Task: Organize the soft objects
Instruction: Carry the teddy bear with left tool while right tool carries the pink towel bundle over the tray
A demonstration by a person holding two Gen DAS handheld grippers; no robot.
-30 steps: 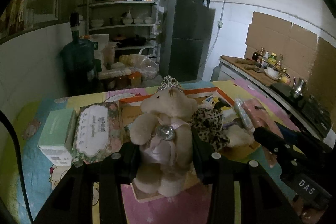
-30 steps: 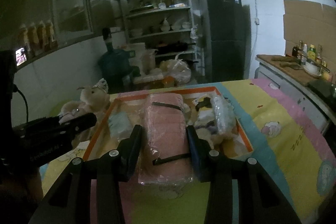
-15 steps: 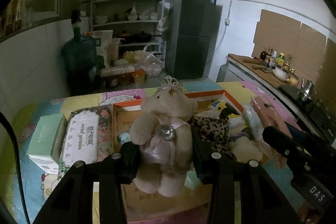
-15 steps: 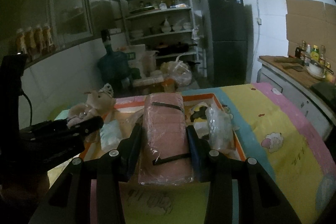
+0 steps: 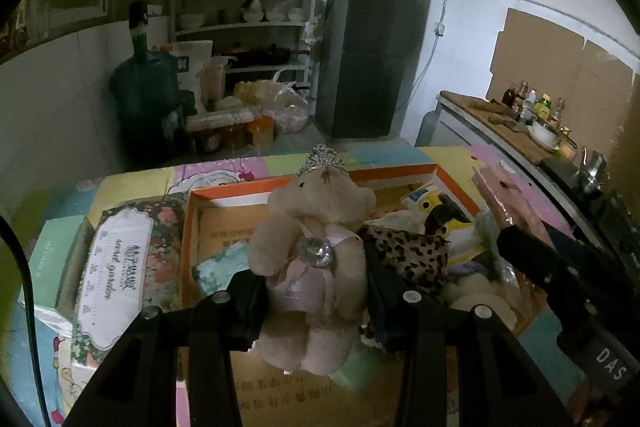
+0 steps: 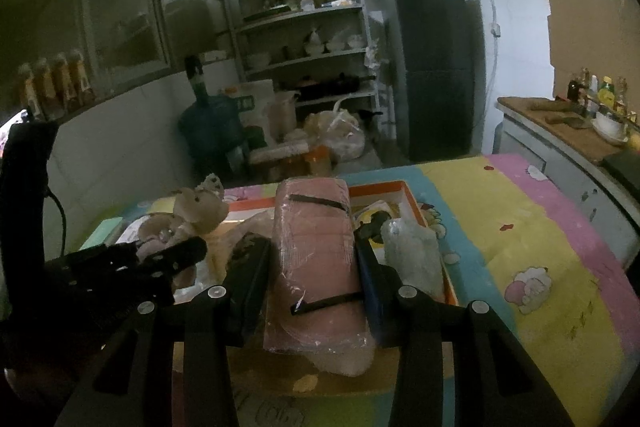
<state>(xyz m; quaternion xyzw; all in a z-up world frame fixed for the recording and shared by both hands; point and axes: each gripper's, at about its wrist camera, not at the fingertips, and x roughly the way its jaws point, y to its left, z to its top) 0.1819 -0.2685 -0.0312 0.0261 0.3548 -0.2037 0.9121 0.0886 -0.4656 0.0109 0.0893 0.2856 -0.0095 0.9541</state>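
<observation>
My left gripper [image 5: 314, 287] is shut on a beige teddy bear [image 5: 316, 251] with a tiara and pink bow, held upright above an orange-rimmed cardboard box [image 5: 400, 174]. The bear also shows in the right wrist view [image 6: 192, 215]. My right gripper [image 6: 314, 267] is shut on a pink plastic-wrapped pack [image 6: 316, 259], held over the same box [image 6: 376, 187]. In the box lie a leopard-print soft item [image 5: 408, 255], a yellow and black toy [image 5: 440, 215] and a clear plastic bundle [image 6: 412, 255].
A floral tissue pack [image 5: 116, 267] and a green box [image 5: 52, 255] lie left of the box on the patterned tablecloth [image 6: 520, 235]. Behind stand a water jug [image 5: 144, 95], shelves [image 5: 248, 23], a fridge [image 5: 372, 55] and a counter [image 5: 520, 139] at right.
Both grippers have moved forward over the box with their loads, so the box and its contents sit lower and closer in both views.
</observation>
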